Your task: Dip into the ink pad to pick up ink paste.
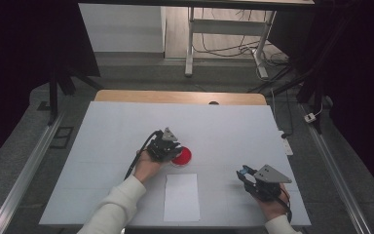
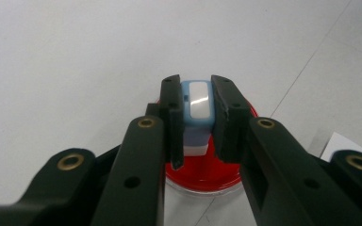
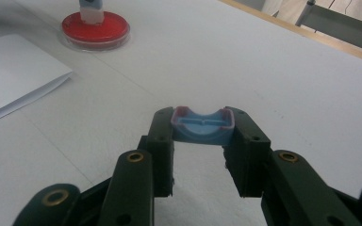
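A round red ink pad [image 1: 182, 157] lies near the middle of the white table. In the left gripper view my left gripper [image 2: 197, 117] is shut on a small blue-and-white stamp block [image 2: 197, 104], which stands upright with its base on the red pad [image 2: 202, 173]. In the high view that left gripper [image 1: 171, 146] sits at the pad's left edge. My right gripper [image 3: 202, 129] is shut on a blue cap [image 3: 202, 126] with reddish corners, held just above the table. In the high view the right gripper [image 1: 245, 173] hangs at the front right, well apart from the pad.
A white sheet of paper [image 1: 181, 197] lies in front of the pad near the table's front edge; its corner shows in the right gripper view [image 3: 14, 70]. The table's wooden far edge [image 1: 180, 96] runs along the back. Metal rails and cables lie on the floor beyond.
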Demonstrator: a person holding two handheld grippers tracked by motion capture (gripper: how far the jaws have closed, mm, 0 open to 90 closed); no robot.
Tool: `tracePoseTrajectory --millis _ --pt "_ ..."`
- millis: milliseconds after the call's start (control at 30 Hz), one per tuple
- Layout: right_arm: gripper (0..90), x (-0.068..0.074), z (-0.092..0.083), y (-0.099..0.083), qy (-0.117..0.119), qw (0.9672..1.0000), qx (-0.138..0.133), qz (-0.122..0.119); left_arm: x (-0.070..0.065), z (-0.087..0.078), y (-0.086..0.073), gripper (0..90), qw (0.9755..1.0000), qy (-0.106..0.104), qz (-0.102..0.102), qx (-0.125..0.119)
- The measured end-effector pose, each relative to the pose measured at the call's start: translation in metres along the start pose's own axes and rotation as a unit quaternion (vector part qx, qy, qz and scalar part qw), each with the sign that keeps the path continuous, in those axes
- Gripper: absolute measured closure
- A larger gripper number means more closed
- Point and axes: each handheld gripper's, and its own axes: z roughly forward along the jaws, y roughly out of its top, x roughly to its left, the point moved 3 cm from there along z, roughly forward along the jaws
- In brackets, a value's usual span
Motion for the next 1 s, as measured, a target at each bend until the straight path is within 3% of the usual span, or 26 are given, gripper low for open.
tracePoseTrajectory --millis 667,767,1000 --pt "64.4 0.0 0.0 0.0 -0.001 1.0 -0.001 0.0 0.0 -0.002 -0.001 75.8 1.0 -0.001 0.002 -0.006" --pt "64.4 -0.001 -0.001 0.0 -0.002 1.0 -0.002 0.0 -0.002 -0.009 0.003 75.8 0.9997 0.008 0.01 -0.022" --pt "64.4 -0.002 -0.001 0.0 -0.001 1.0 -0.002 0.0 -0.003 -0.026 0.011 75.7 0.9986 -0.005 -0.001 -0.053"
